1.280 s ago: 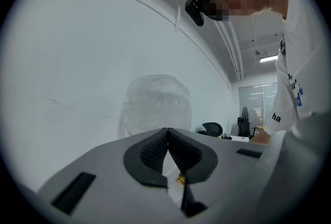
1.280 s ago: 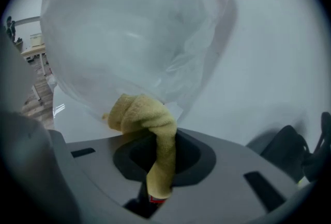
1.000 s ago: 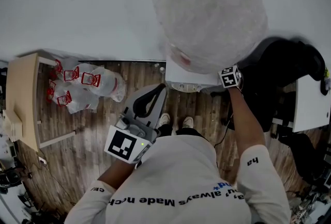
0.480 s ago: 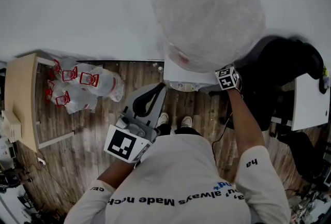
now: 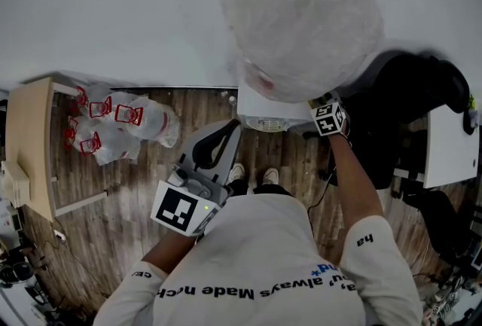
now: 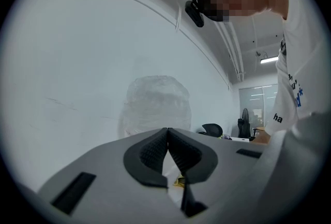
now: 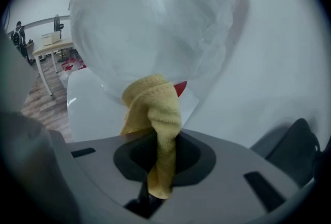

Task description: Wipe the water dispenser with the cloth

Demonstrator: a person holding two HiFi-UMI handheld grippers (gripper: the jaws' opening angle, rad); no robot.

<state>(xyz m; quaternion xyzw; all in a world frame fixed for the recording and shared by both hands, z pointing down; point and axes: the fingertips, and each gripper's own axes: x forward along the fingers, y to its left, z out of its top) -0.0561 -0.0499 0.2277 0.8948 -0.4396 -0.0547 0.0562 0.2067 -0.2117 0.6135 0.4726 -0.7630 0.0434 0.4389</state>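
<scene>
The water dispenser (image 5: pixel 260 108) stands against the white wall, its big bottle (image 5: pixel 301 16) wrapped in clear plastic. My right gripper (image 5: pixel 331 118) is at the dispenser's right top edge, just under the bottle. In the right gripper view my right gripper (image 7: pixel 160 158) is shut on a yellow cloth (image 7: pixel 154 106), whose bunched end touches the bottle (image 7: pixel 155 21) where it meets the white top (image 7: pixel 90 106). My left gripper (image 5: pixel 202 180) hangs low in front of the dispenser, apart from it. Its pads (image 6: pixel 155 151) are pressed together with nothing between them.
A light wooden table (image 5: pixel 34 144) stands at the left, with clear bags with red print (image 5: pixel 120 125) on the wooden floor beside it. A black office chair (image 5: pixel 410 91) and a white desk (image 5: pixel 452 147) are close at the right.
My right gripper has slid a little to the left and down along the dispenser's top edge with the cloth. The left gripper has stayed put.
</scene>
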